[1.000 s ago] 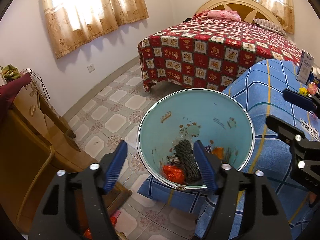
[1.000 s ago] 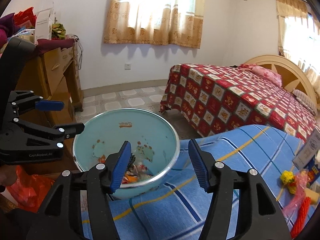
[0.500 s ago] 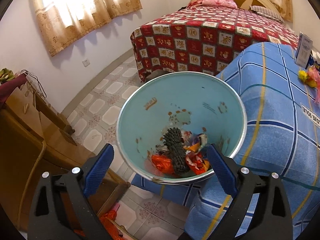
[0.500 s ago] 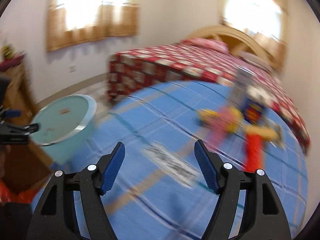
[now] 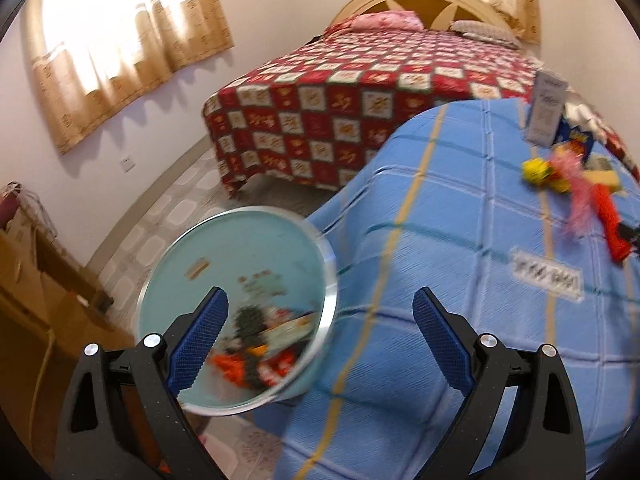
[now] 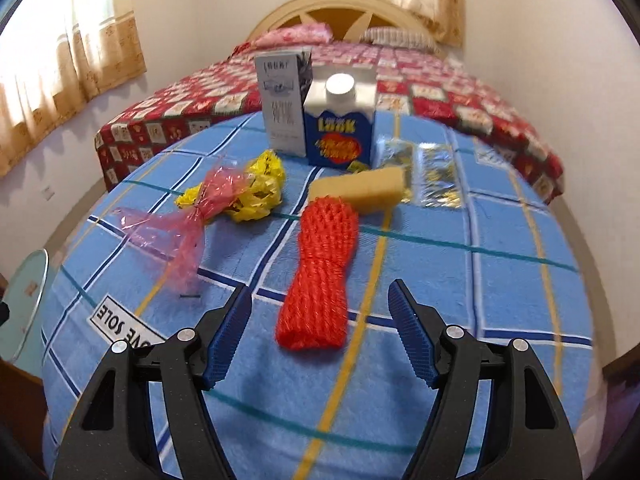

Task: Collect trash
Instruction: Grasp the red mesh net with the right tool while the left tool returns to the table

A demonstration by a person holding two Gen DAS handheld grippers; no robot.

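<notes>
We see a blue checked cover (image 6: 500, 288) spread over the surface. On it lie an orange net sleeve (image 6: 320, 272) near the middle, a pink cellophane wrapper (image 6: 192, 220) and yellow wrapper (image 6: 256, 188) toward the left edge, and a yellow sponge (image 6: 360, 192) behind the sleeve. A blue carton (image 6: 340, 136) and a grey box (image 6: 282, 104) stand upright near the far edge, foil sachets (image 6: 432, 176) beside them.
</notes>
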